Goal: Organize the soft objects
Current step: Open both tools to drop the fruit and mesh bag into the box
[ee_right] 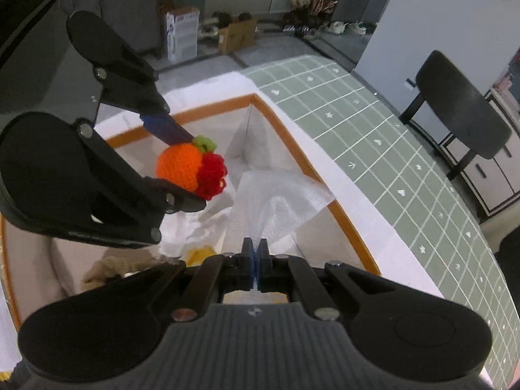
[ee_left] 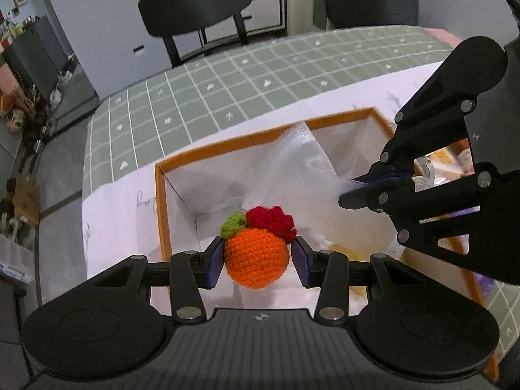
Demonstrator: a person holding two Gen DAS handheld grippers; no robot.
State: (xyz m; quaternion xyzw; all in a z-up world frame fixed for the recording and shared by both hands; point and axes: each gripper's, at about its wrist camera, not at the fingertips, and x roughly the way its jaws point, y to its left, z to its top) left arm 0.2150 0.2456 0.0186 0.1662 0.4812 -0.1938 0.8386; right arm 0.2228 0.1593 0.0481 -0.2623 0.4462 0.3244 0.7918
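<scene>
Orange crocheted ball (ee_left: 256, 258) hangs pinched in the left gripper (ee_left: 257, 260) above the orange-rimmed box (ee_left: 162, 214); right gripper (ee_right: 256, 260) pinches white gauze cloth (ee_right: 276, 201) aside. Placing seems pending.

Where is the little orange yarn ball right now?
The orange crocheted ball is pinched in the left gripper, held over the orange-rimmed box, just left of the white cloth that the right gripper grips.
</scene>
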